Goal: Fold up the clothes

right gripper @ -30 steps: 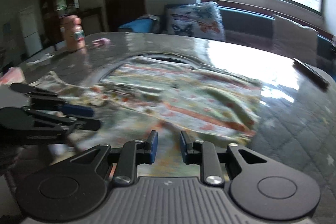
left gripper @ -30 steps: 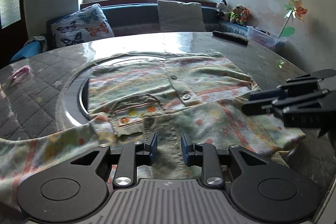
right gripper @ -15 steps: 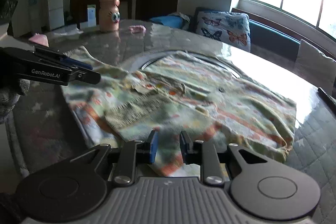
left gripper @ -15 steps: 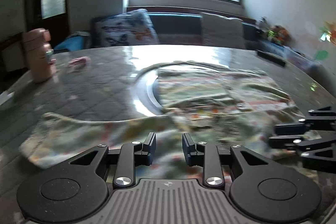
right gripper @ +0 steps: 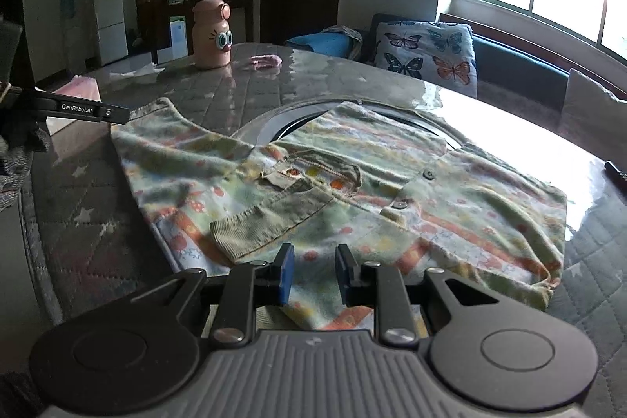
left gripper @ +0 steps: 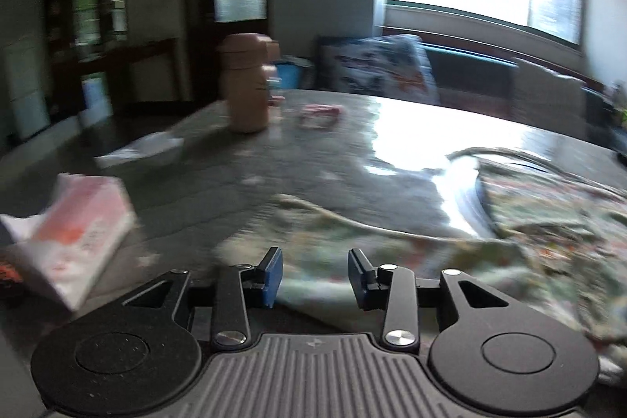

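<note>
A pale green patterned child's cardigan (right gripper: 352,190) lies spread on the quilted round table, its left sleeve stretched out to the left and one sleeve cuff (right gripper: 258,226) folded over the front. My right gripper (right gripper: 311,275) is open, low over the near hem. My left gripper (left gripper: 314,273) is open over the stretched sleeve (left gripper: 352,245), blurred by motion; it also shows at the left of the right wrist view (right gripper: 78,110), beside the sleeve's end.
A pink bottle with eyes (right gripper: 211,34) and a small pink item (right gripper: 266,60) stand at the table's far side. A tissue pack (left gripper: 78,222) lies at the left. A round glass turntable rim (right gripper: 274,120) lies under the cardigan. A butterfly cushion (right gripper: 427,46) is on the bench behind.
My left gripper has swung left, from the cardigan's body out to the stretched sleeve. My right gripper has drawn back a little and steadied over the near hem.
</note>
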